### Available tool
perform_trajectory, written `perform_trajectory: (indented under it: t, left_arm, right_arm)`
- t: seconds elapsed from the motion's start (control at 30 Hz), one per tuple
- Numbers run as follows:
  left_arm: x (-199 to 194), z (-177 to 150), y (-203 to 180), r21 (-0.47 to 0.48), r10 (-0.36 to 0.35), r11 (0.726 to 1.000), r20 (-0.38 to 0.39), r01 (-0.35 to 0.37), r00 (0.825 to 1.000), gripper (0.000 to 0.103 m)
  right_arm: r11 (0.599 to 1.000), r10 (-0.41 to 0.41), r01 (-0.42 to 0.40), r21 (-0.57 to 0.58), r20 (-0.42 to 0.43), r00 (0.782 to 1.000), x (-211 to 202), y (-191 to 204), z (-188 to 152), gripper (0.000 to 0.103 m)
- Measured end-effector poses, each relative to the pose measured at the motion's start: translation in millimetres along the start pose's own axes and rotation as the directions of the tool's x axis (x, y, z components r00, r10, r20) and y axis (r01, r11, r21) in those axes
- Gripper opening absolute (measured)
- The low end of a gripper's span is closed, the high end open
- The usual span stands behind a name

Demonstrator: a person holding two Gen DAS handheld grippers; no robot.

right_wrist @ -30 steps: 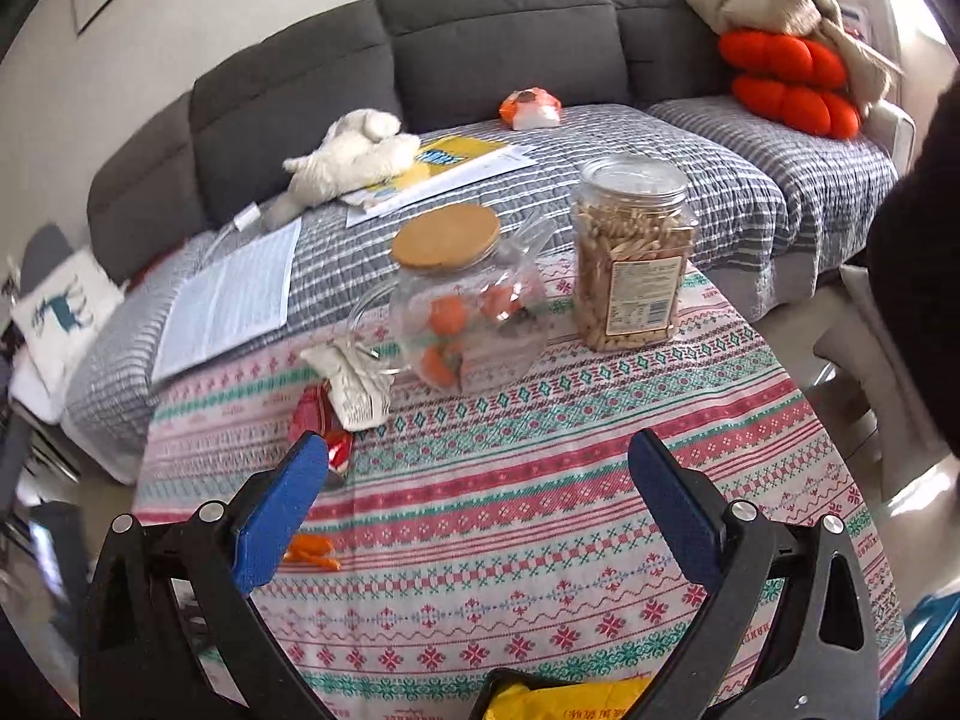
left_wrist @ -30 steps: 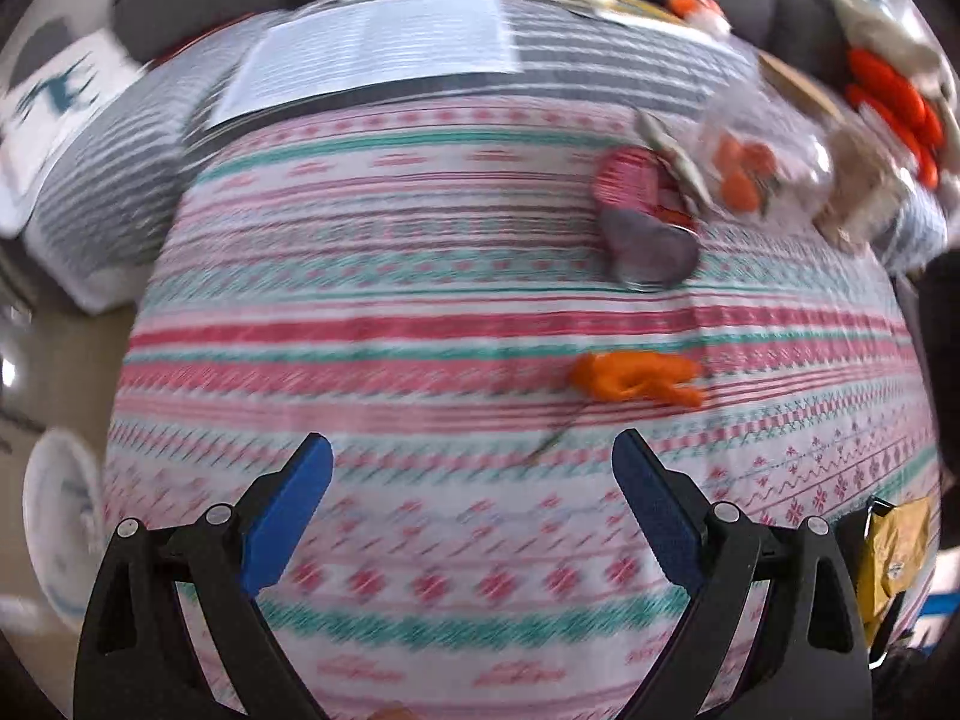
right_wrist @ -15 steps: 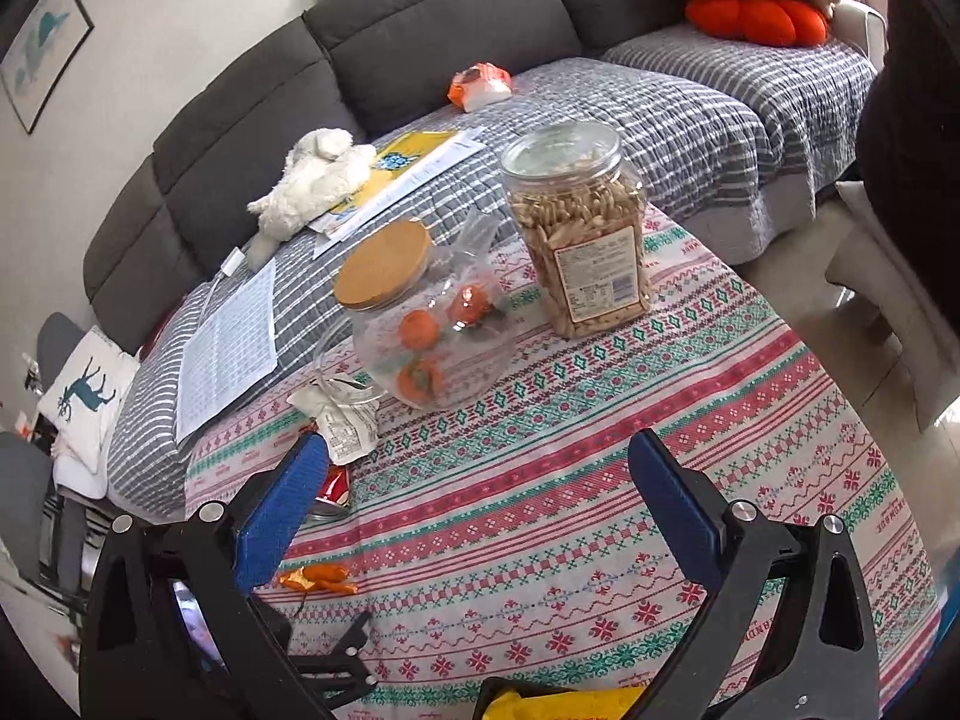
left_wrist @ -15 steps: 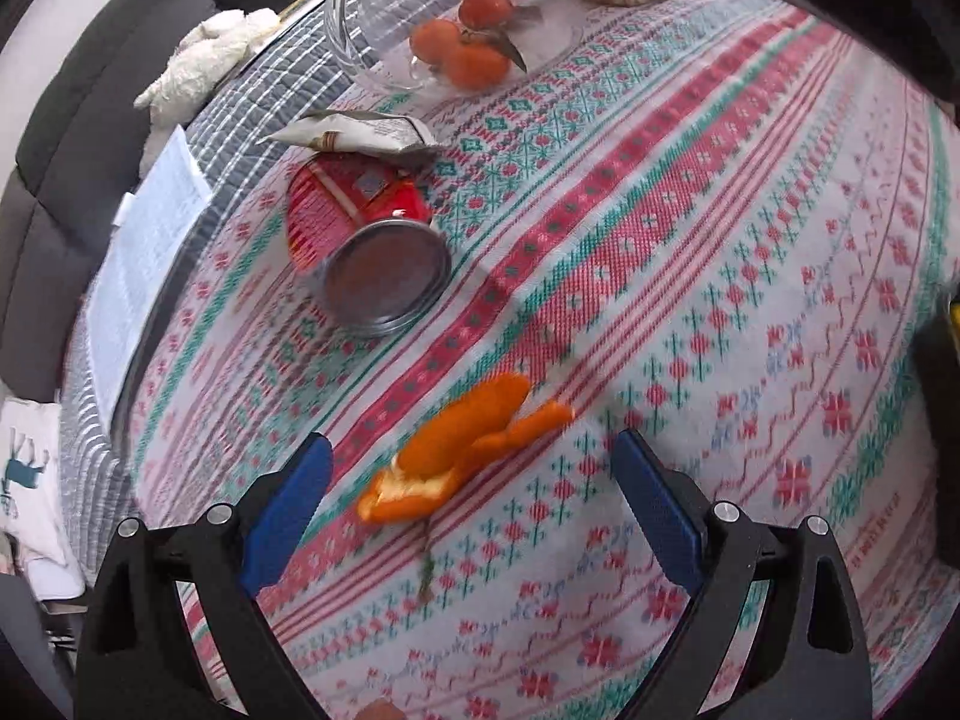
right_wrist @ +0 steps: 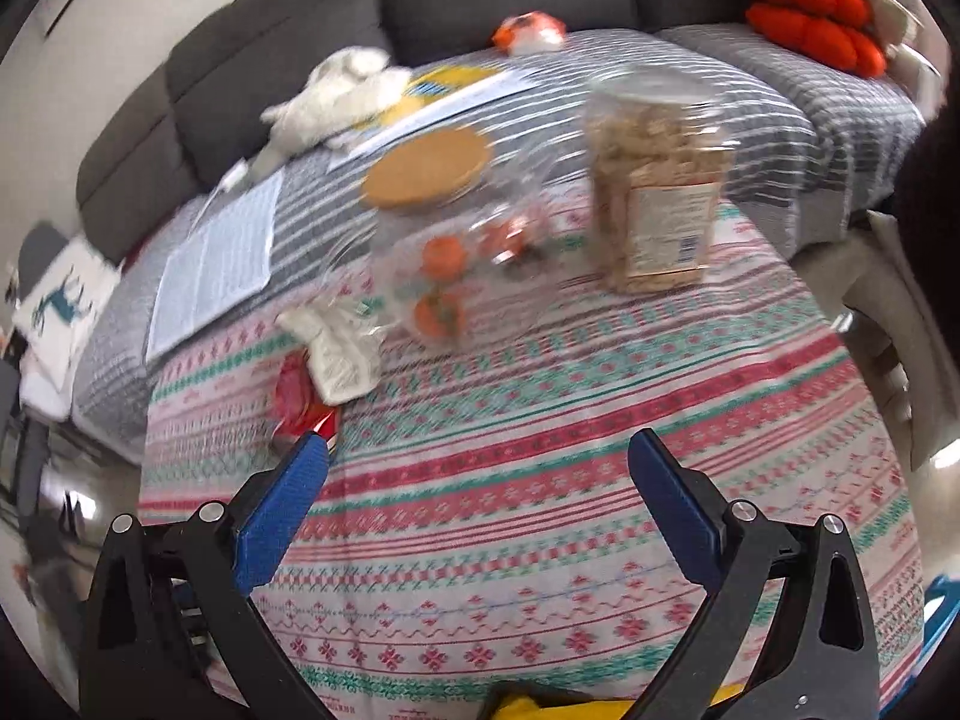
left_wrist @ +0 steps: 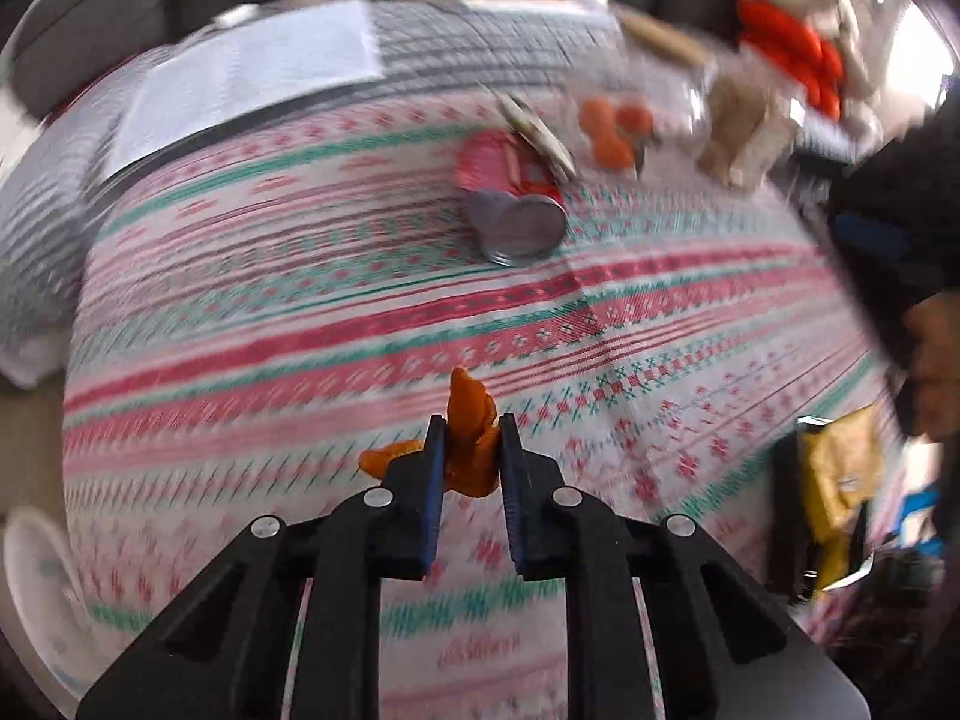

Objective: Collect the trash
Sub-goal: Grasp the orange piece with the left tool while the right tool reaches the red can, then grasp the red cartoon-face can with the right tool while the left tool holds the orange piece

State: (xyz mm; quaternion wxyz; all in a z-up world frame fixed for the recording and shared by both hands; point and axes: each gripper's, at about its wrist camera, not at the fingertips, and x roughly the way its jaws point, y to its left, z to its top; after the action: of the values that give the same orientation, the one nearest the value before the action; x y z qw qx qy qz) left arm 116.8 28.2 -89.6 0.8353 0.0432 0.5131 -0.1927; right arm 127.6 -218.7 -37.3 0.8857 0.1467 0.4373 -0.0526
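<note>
Orange peel (left_wrist: 471, 444) is sitting pinched between the blue pads of the left gripper (left_wrist: 471, 462), whose jaws are closed down to the peel's own thickness; one curl is sticking out ahead of the tips and another is poking out to the left. The frame is smeared, and the peel appears to be riding clear of the striped tablecloth (left_wrist: 300, 312), though I cannot be sure.

The right gripper (right_wrist: 477, 468) is hanging wide open over the cloth, gripping nothing.

By my reading the collecting is only starting: one scrap is in hand and not yet dropped anywhere. Ahead of the left gripper's tips and slightly right, a red can (left_wrist: 510, 204) is lying on its side with a crumpled pale wrapper (left_wrist: 537, 132) touching its far end; both look like trash still waiting. Off to the right of that gripper a yellow bag (left_wrist: 840, 480) is showing, possibly the collecting bag.

The snack jar (right_wrist: 657, 180) beyond the right gripper is carrying a label, but blur is making its print unreadable, as is the can's.
</note>
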Motion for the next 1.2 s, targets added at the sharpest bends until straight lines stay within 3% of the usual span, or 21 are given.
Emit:
perform_trajectory:
  t: [0.1, 0.2, 0.33, 0.43, 0.5, 0.6, 0.63, 0.7, 0.77, 0.8, 1.03, 1.2]
  left_arm:
    - [-25.5, -16.0, 19.7, -0.098, -0.009, 0.995, 0.066, 0.015, 0.998, 0.017]
    - [-40.0, -20.6, 40.8, -0.160, 0.008, 0.987, 0.107, 0.009, 0.994, 0.017]
    - [-56.9, -27.3, 59.2, -0.164, 0.035, 0.986, 0.142, -0.011, 0.989, 0.017]
    - [-64.9, -27.8, 68.8, -0.177, 0.037, 0.984, 0.161, -0.008, 0.986, 0.017]
    - [-72.7, -30.3, 75.7, -0.189, 0.036, 0.982, 0.170, -0.004, 0.985, 0.017]
    - [-78.6, -31.4, 83.7, -0.209, 0.049, 0.978, 0.176, -0.011, 0.983, 0.017]
    - [-82.1, -33.7, 87.1, -0.213, 0.053, 0.977, 0.177, -0.015, 0.983, 0.017]
    - [-85.8, -36.1, 92.2, -0.222, 0.070, 0.975, 0.181, -0.029, 0.981, 0.017]
    - [-88.6, -39.3, 99.2, -0.237, 0.088, 0.970, 0.180, -0.043, 0.980, 0.017]
    - [-89.1, -40.3, 101.8, -0.246, 0.093, 0.968, 0.177, -0.047, 0.980, 0.017]
    - [-95.7, -47.4, 125.9, -0.323, 0.143, 0.943, 0.169, -0.083, 0.975, 0.017]
    - [-99.3, -53.6, 138.6, -0.365, 0.171, 0.925, 0.150, -0.106, 0.974, 0.017]
  right_arm:
    - [0.994, -0.023, 0.026, -0.105, 0.027, 0.999, 7.6, 32.4, -1.5, 0.090]
    - [0.989, -0.025, 0.023, -0.148, -0.013, 1.000, 32.0, 61.7, 0.7, 0.089]
    - [0.999, -0.037, 0.034, -0.026, -0.122, 0.992, 79.2, 79.3, 5.9, 0.087]
    - [0.994, -0.097, 0.102, 0.042, -0.111, 0.989, 100.7, 92.4, 4.2, 0.094]
    - [0.985, -0.169, 0.172, 0.024, -0.101, 0.980, 116.3, 105.0, 0.9, 0.095]
    - [0.979, -0.198, 0.201, 0.018, -0.100, 0.975, 132.6, 113.5, -5.2, 0.095]
    - [0.981, -0.193, 0.195, 0.014, -0.097, 0.976, 135.8, 114.5, -7.8, 0.092]
    - [0.983, -0.183, 0.183, -0.005, -0.083, 0.980, 136.6, 117.6, -11.1, 0.076]
    - [0.984, -0.178, 0.176, -0.038, -0.071, 0.981, 133.5, 121.6, -16.8, 0.050]
    - [0.984, -0.176, 0.173, -0.044, -0.072, 0.982, 132.1, 121.9, -18.8, 0.046]
    - [0.999, -0.010, 0.007, -0.036, -0.075, 0.997, 105.0, 111.2, -50.5, 0.041]
    - [0.997, 0.050, -0.056, -0.062, -0.088, 0.995, 83.4, 112.4, -80.2, 0.041]
